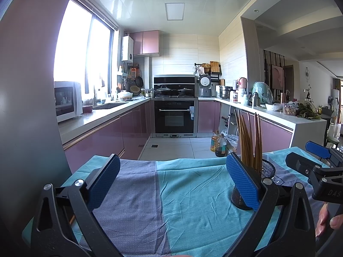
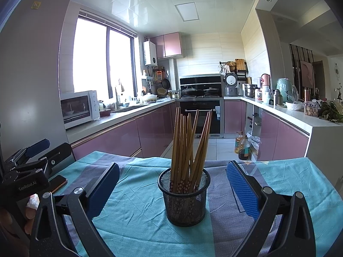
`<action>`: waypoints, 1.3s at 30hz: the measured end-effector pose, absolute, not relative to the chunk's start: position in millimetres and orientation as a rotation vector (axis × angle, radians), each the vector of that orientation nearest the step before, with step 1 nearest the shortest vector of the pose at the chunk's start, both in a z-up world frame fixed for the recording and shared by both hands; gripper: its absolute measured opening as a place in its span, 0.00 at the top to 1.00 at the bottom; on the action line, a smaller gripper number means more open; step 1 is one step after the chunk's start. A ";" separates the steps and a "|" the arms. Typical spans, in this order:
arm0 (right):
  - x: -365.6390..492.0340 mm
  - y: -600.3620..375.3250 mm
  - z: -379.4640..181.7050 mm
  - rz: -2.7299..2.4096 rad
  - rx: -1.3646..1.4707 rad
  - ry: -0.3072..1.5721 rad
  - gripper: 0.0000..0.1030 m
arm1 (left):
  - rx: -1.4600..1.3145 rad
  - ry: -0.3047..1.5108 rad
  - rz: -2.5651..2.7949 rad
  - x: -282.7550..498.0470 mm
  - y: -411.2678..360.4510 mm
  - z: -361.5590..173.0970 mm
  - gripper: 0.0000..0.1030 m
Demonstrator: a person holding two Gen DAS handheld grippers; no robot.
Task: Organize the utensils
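1. Left wrist: a kitchen lay beyond the teal cloth (image 1: 193,192). The left gripper (image 1: 171,180) gaped wide, empty; the mesh cup (image 1: 265,171) sat behind its right finger, which might topple it.
2. Right wrist: the right gripper (image 2: 172,186) stood wide, empty, the cup of chopsticks (image 2: 188,141) between its fingers; closing fast could scatter them.

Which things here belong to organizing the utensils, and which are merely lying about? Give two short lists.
Belongs to the job:
chopsticks
mesh holder
left gripper, jaws open
right gripper, jaws open

Lying about:
phone on the cloth
oil bottles on the floor
microwave
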State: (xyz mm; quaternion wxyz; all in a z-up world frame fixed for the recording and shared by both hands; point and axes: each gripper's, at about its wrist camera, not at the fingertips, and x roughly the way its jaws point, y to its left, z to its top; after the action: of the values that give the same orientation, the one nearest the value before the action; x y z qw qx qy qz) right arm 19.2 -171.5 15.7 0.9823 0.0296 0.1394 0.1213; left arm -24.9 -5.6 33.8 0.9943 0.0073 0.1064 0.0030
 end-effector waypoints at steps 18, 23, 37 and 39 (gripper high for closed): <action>19.4 -170.0 15.8 0.245 0.058 0.278 0.06 | 0.015 0.215 0.004 -24.7 -5.8 33.6 0.05; 20.0 -169.9 15.8 0.244 0.061 0.280 0.06 | 0.014 0.215 0.005 -24.5 -5.8 33.7 0.05; 18.8 -170.0 14.7 0.244 0.060 0.279 0.06 | 0.013 0.219 0.003 -26.6 -6.7 30.7 0.05; 18.9 -170.1 14.5 0.243 0.060 0.279 0.06 | 0.014 0.218 0.003 -26.9 -6.9 30.4 0.05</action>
State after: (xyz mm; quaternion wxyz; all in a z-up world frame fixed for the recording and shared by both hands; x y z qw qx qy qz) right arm 18.9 -170.1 14.5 0.9825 0.0298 0.1388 0.1210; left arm -26.9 -6.9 30.4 0.9940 0.0069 0.1089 0.0016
